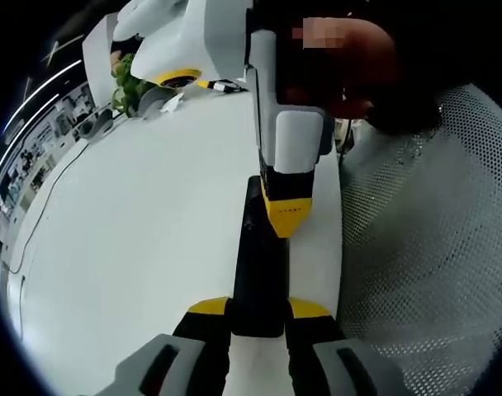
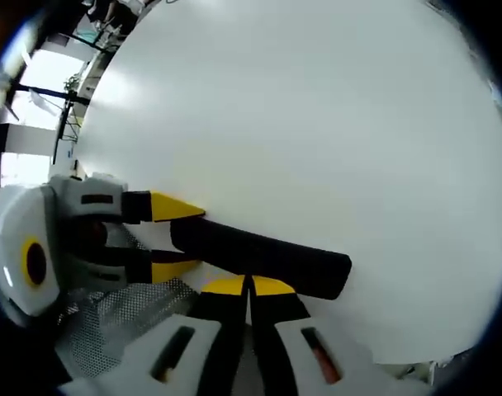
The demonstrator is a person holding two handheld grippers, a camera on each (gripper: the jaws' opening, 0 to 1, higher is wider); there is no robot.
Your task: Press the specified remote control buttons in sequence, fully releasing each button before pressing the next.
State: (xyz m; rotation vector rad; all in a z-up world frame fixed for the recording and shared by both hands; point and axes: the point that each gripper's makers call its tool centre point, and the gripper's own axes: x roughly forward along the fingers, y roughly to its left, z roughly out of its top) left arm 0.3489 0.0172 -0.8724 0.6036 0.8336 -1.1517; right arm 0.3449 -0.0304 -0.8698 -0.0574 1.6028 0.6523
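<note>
Both grippers are at work on the remote (image 1: 259, 264), which lies long and black on the white bench (image 1: 135, 247) near its edge, beside a mesh chair (image 1: 433, 247). You have it steadied at one end and a tip down on it toward the other, so by my reading you are in the middle of a press. How many buttons of the sequence are already done, and how many remain, cannot be read from these views; the button face itself is too dark to make out.

Your left gripper (image 1: 259, 309) has its yellow tips set narrow, one either side of the remote's near end, clamping it in place. The right gripper view shows the same hold from the side, the left gripper's two yellow tips bracketing the remote's end (image 2: 259, 256).

Your right gripper (image 2: 248, 286) has its jaws brought together with only a thin seam between them, holding nothing, and the joined tips rest on the remote's top. In the left gripper view that tip comes down on the remote's far half (image 1: 286, 210). Release fully before the next press.
</note>
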